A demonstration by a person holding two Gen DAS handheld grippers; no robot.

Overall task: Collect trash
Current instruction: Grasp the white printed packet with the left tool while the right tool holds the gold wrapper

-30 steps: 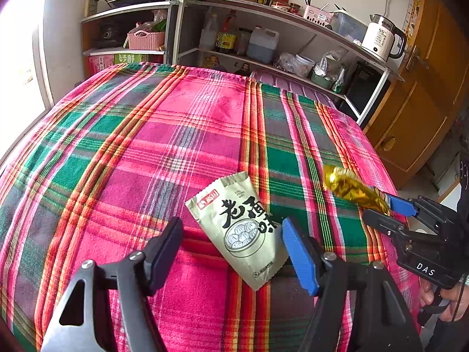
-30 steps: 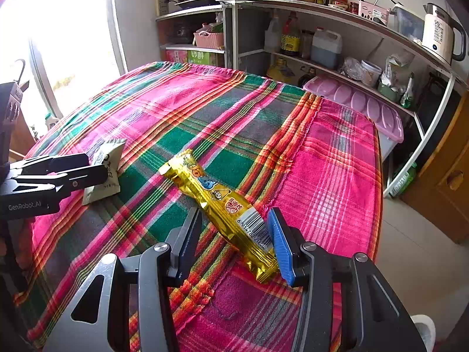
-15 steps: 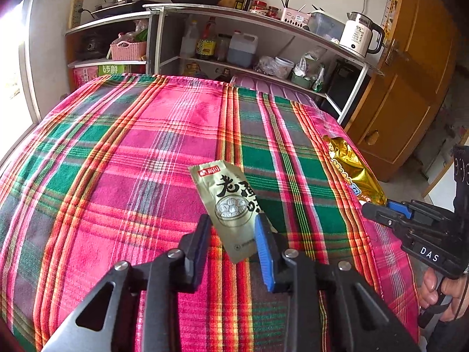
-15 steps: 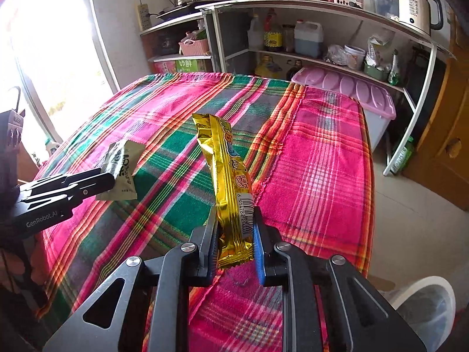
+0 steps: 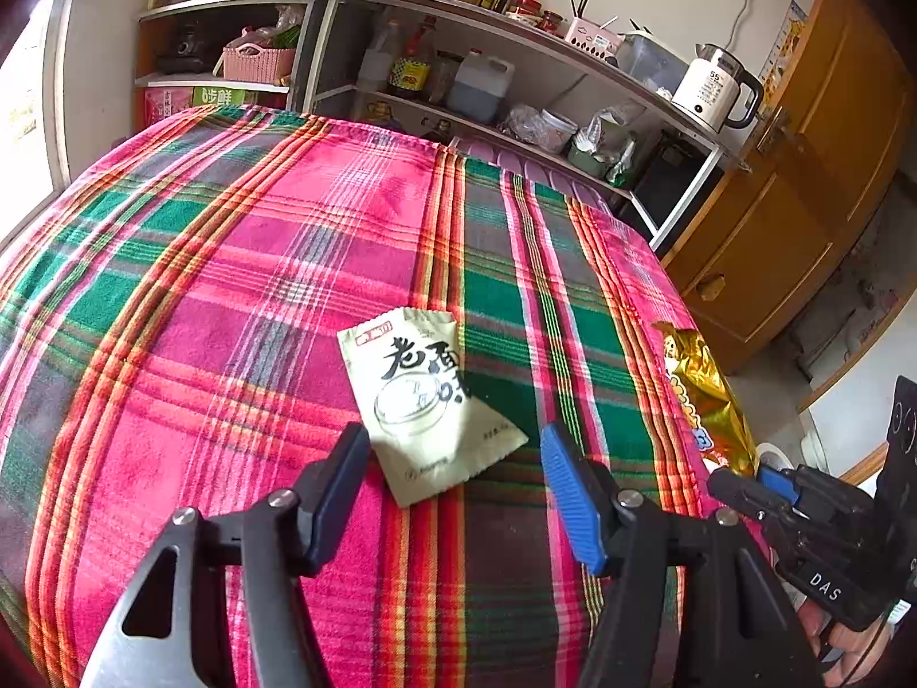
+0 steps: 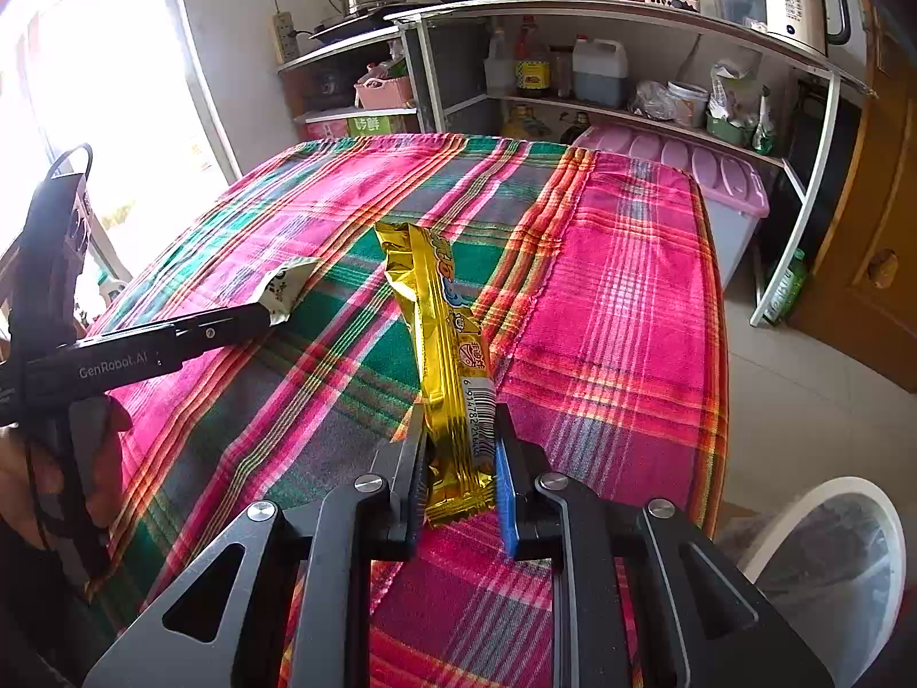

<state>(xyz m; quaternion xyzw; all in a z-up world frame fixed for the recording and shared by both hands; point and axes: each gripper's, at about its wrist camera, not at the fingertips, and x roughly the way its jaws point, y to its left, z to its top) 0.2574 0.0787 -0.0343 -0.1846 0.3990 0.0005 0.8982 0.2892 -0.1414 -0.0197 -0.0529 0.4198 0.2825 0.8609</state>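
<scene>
Right wrist view is showing the right gripper clamping the lower end of a long gold snack wrapper, its black and blue pads pressing on either side near the barcode while the rest of the wrapper is sticking up and forward over the plaid-covered desk. A white bin lined with a bag is sitting on the floor at the lower right, just off the desk's corner, and that is looking like the place for the wrapper. To do this well, the person should be keeping the pads tight, since the foil is slick and only its tail is pinched, and carrying it clear of the desk edge until it is hanging right over the bin mouth before letting go.

In the left wrist view the left gripper is opening, its jaws standing wide on either side of the near corner of a pale green sachet that is lying flat on the cloth; the pads are not pressing on it. Thin flat packets are being hard to pinch, so sliding one pad under the lifted corner and closing squarely across that edge would be the safer way
</scene>
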